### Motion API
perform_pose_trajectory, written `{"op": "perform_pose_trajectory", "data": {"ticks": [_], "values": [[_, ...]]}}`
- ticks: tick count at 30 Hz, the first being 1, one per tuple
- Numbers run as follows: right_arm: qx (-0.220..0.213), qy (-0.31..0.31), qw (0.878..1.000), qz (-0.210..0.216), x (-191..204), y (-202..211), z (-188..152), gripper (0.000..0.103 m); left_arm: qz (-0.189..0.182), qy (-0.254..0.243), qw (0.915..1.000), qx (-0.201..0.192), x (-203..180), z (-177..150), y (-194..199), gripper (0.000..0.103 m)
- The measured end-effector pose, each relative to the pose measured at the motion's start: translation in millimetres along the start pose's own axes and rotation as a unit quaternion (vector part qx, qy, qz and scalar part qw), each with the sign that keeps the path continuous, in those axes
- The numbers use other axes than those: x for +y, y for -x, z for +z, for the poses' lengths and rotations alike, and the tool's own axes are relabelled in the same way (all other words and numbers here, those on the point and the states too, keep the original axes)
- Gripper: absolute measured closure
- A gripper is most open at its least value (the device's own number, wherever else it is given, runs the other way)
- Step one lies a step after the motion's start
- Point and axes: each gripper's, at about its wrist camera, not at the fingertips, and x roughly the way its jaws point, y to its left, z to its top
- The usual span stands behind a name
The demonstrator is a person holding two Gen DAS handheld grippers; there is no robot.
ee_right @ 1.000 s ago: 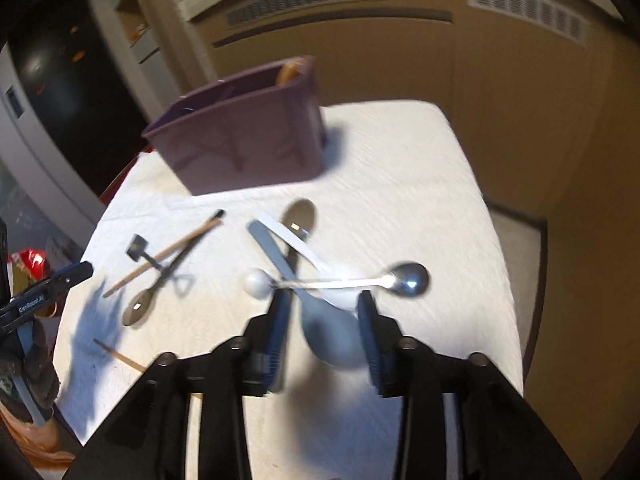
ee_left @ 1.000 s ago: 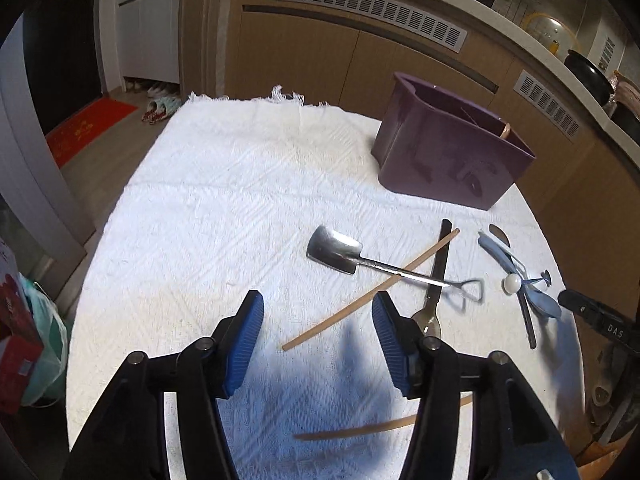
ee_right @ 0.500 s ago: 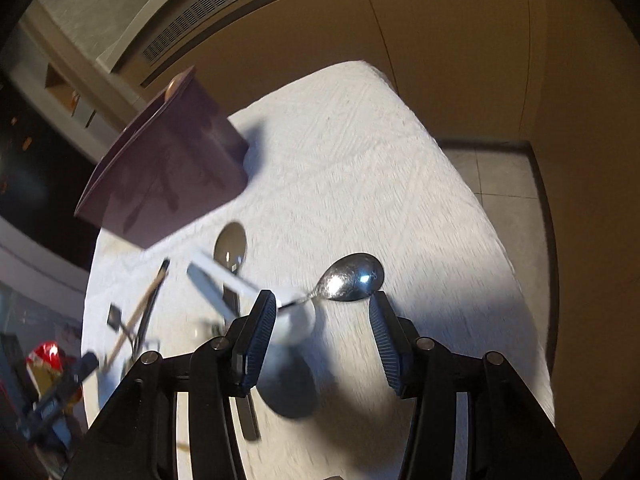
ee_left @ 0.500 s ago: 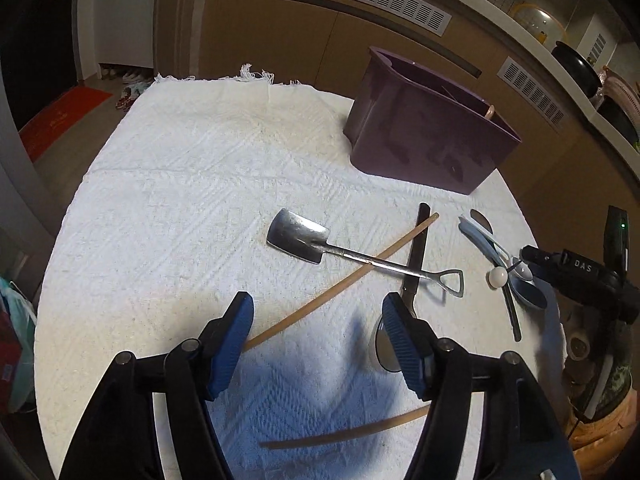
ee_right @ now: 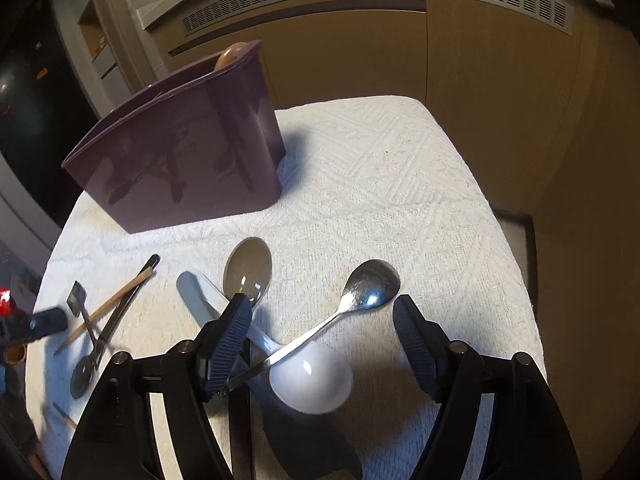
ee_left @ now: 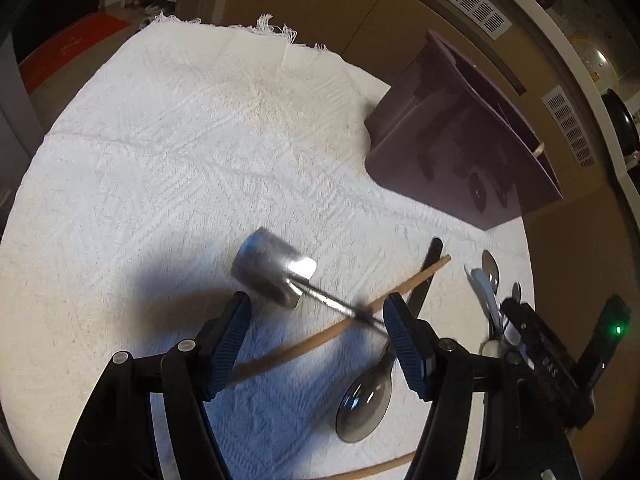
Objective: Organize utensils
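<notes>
In the left wrist view my left gripper [ee_left: 318, 340] hangs open low over the white cloth. A wooden chopstick [ee_left: 340, 328] and the handle of a small shovel-shaped metal spoon [ee_left: 276, 276] cross between its blue pads, and neither pad presses on them. A smoky dark spoon [ee_left: 364, 404] lies by the right finger. In the right wrist view my right gripper [ee_right: 324, 340] is opening. It straddles a shiny metal spoon [ee_right: 372, 284] and the bowl of a white ceramic spoon [ee_right: 312, 380] without gripping either. The purple caddy [ee_right: 180, 168] stands behind.
A white textured cloth [ee_left: 160, 160] covers the round table. A second chopstick [ee_left: 380, 468] lies near the front edge. Another dark spoon [ee_right: 248, 268] rests beside the white one. Wooden cabinets with vents ring the far side, and the table drops off at the right.
My left gripper has come closer and lower over the shovel spoon and chopstick, with its jaws a little wider. My right gripper's jaws have spread much wider over the two spoons.
</notes>
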Motion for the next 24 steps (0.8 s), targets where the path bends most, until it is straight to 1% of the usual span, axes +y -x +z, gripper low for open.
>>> {"op": "perform_pose_trajectory", "data": {"ticks": [3,5,7,9,11,12,14,16,17,18,20,21,24], "values": [[0.001,0.011,1.0,-0.005,2,3,-8,0.015,0.02,-0.013,0.9997,-0.007,-12,11,-10,0.037],[0.003,0.016,1.0,-0.003,5,3,-11,0.01,0.037,-0.041,0.9983,-0.022,-21,16,-16,0.036],[0.005,0.012,1.0,0.008,4,4,-12,0.006,0.055,-0.079,0.9947,-0.036,-31,16,-21,0.036],[0.004,0.002,1.0,0.02,1,5,-12,0.003,0.088,-0.129,0.9865,-0.051,-40,12,-27,0.037],[0.003,-0.011,0.999,0.033,-3,7,-13,0.0,0.115,-0.159,0.9788,-0.058,-44,8,-28,0.042],[0.002,-0.015,0.999,0.035,-6,6,-12,0.0,0.122,-0.167,0.9765,-0.062,-43,7,-28,0.043],[0.003,-0.028,0.999,0.04,-8,8,-14,0.0,0.123,-0.166,0.9766,-0.061,-40,8,-27,0.044],[0.005,-0.033,0.999,0.038,-9,9,-15,0.0,0.122,-0.159,0.9781,-0.057,-39,12,-27,0.05],[0.006,-0.031,0.999,0.035,-9,9,-16,0.0,0.121,-0.158,0.9784,-0.057,-38,13,-27,0.051],[0.007,-0.026,0.999,0.032,-7,8,-16,0.0,0.121,-0.161,0.9778,-0.058,-38,13,-27,0.054],[0.015,0.005,1.0,0.02,-1,7,-17,0.0,0.121,-0.167,0.9764,-0.064,-37,15,-27,0.064],[0.016,0.011,1.0,0.016,1,7,-18,0.0,0.119,-0.165,0.9768,-0.067,-36,15,-25,0.074],[0.013,0.008,1.0,0.023,1,9,-18,0.0,0.101,-0.165,0.9787,-0.07,-33,6,-16,0.074]]}}
